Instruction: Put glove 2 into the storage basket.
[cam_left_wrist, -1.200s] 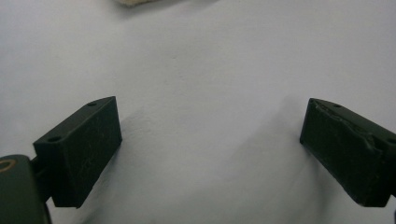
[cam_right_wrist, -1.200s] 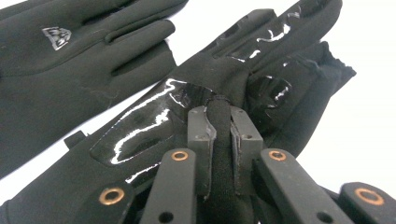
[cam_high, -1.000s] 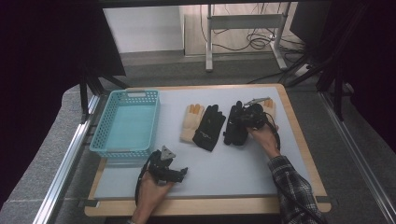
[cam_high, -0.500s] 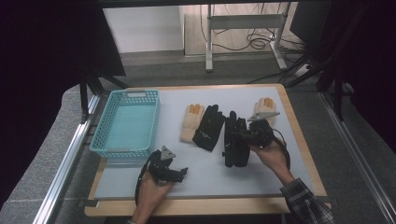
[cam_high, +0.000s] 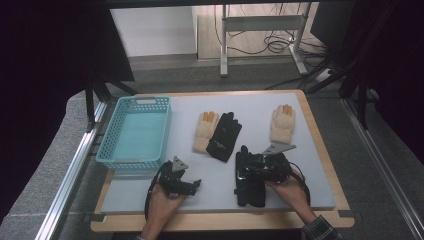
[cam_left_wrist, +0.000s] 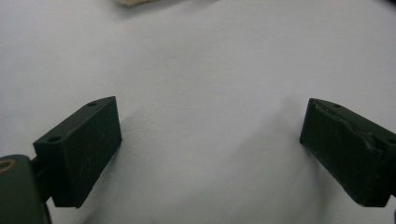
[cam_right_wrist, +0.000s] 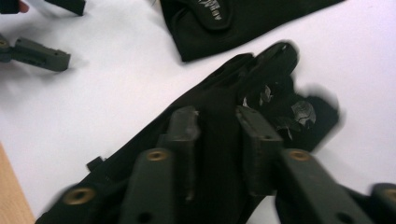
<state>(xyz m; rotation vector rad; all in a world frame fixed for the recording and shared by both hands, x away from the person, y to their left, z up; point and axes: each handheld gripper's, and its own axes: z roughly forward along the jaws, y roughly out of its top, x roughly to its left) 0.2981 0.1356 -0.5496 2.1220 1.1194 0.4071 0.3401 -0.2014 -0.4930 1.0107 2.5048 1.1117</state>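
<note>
A black glove (cam_high: 248, 189) lies flat near the table's front edge, right of centre. My right gripper (cam_high: 241, 172) hovers just over it. In the right gripper view the jaws (cam_right_wrist: 217, 116) have just been opening and stand apart above the black glove (cam_right_wrist: 224, 79), no longer pinching the fabric. A second black glove (cam_high: 224, 136) lies mid-table, partly over a tan glove (cam_high: 204, 131). Another tan glove (cam_high: 282, 123) lies at the back right. My left gripper (cam_high: 196, 184) rests on the white tabletop at the front left, open and empty (cam_left_wrist: 210, 121).
A teal plastic basket (cam_high: 135, 101) stands empty at the table's left side. The white board has a wooden border (cam_high: 320, 150). Beyond the far edge are a metal stand and cables on the floor. The left gripper's fingers (cam_right_wrist: 44, 55) appear far off in the right gripper view.
My right gripper has dragged the black glove from beside the right tan glove toward the front of the table, and its jaws have parted. The left gripper has stayed put.
</note>
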